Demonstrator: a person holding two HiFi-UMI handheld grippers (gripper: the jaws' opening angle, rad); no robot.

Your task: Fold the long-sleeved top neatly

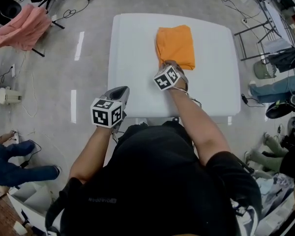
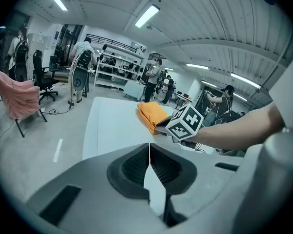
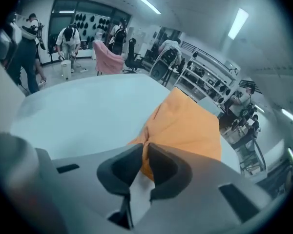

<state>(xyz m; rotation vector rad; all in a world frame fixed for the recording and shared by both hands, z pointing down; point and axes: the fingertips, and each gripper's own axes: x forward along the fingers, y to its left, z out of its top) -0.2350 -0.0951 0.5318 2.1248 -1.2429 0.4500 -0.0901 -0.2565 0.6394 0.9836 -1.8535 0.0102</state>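
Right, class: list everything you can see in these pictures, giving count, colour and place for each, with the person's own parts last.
table: one, white, middle of the room
top: one, orange, folded, on the far middle of the table
cloth: one, pink, hung up, far left of the table
cables: a few, black, on the floor beyond the table's left side
bystanders: several, one in blue trousers at near left, others round the room's edges
shelves: one rack, pale, back of the room
left gripper: one, grey, shut and empty, by the table's near left corner
right gripper: one, grey, shut on the top's near edge
arms: two, bare, behind the grippers
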